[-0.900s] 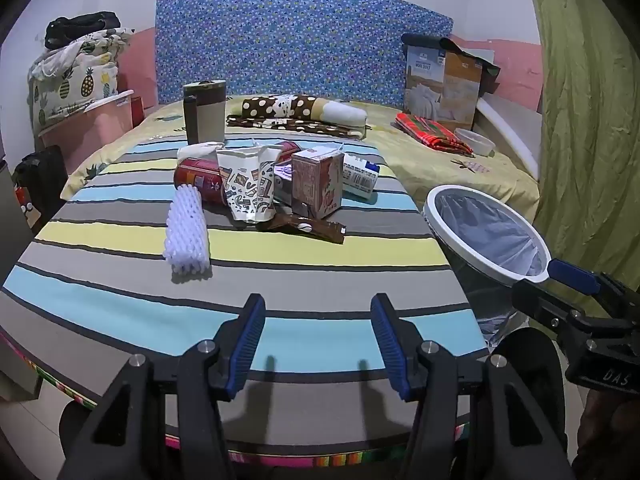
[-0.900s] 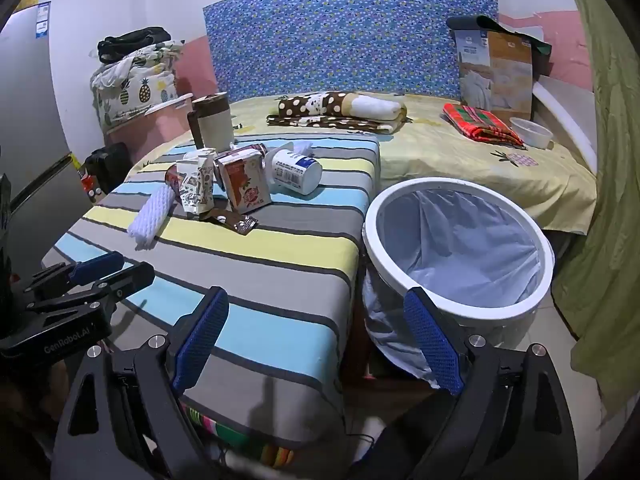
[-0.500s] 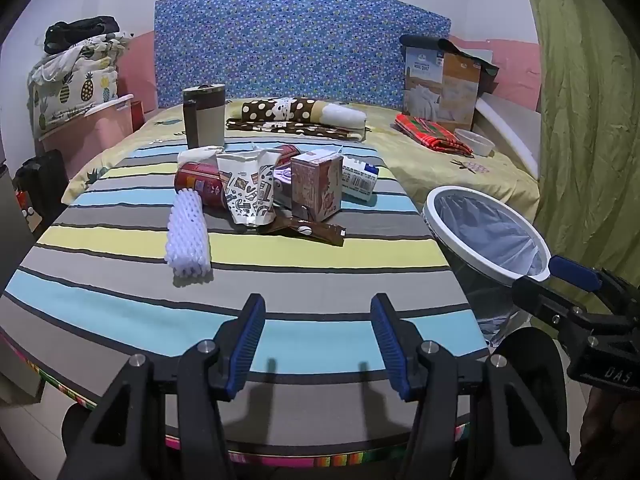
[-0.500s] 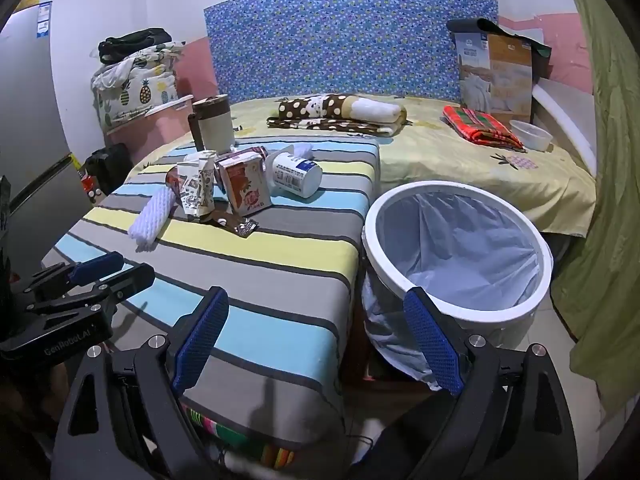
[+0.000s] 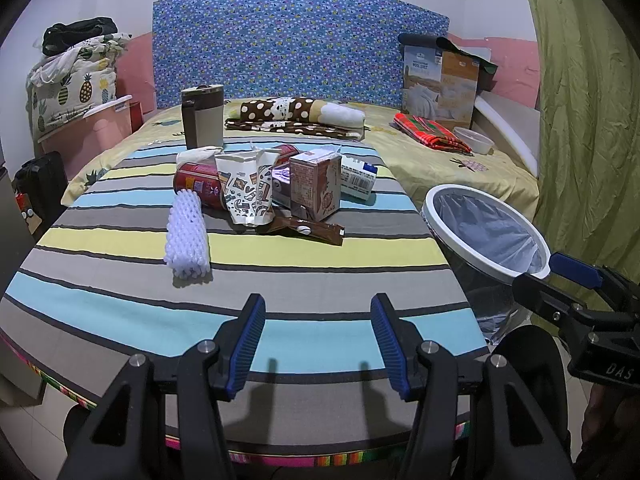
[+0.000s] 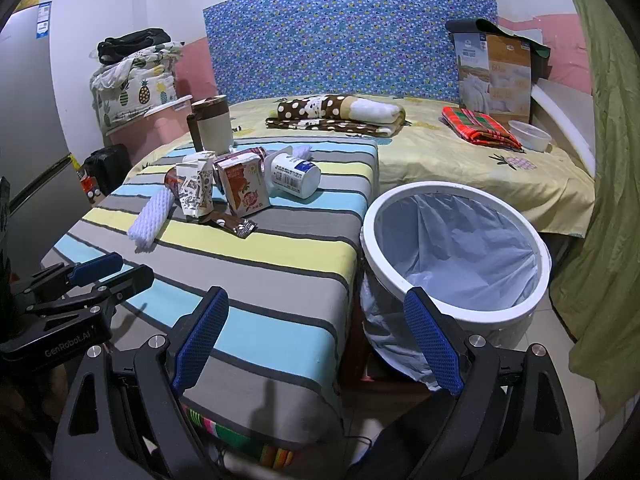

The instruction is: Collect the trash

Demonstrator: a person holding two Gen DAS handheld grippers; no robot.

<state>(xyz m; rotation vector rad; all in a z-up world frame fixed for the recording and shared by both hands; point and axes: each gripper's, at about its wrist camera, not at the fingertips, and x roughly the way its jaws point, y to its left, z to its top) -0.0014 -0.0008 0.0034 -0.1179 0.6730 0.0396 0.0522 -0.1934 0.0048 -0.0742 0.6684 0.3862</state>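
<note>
A: Left wrist view. Left gripper (image 5: 318,340), blue-padded jaws moderately apart, nothing between them, over the near edge of the striped cloth-covered table (image 5: 120,300).

B: Trash?

A: Clustered mid-table: white foam mesh sleeve (image 5: 187,236), patterned white paper carton (image 5: 248,188), red can (image 5: 196,188) lying behind it, brown drink carton (image 5: 316,188), brown snack wrapper (image 5: 308,230) flat in front. White-rimmed bin with a grey liner (image 5: 486,236) stands just right of the table.

B: Right wrist view?

A: Right gripper (image 6: 316,340), jaws wide apart and empty, straddling the table edge and bin rim (image 6: 456,316). White labelled cup (image 6: 294,174) lies on its side beside the cartons.
</note>
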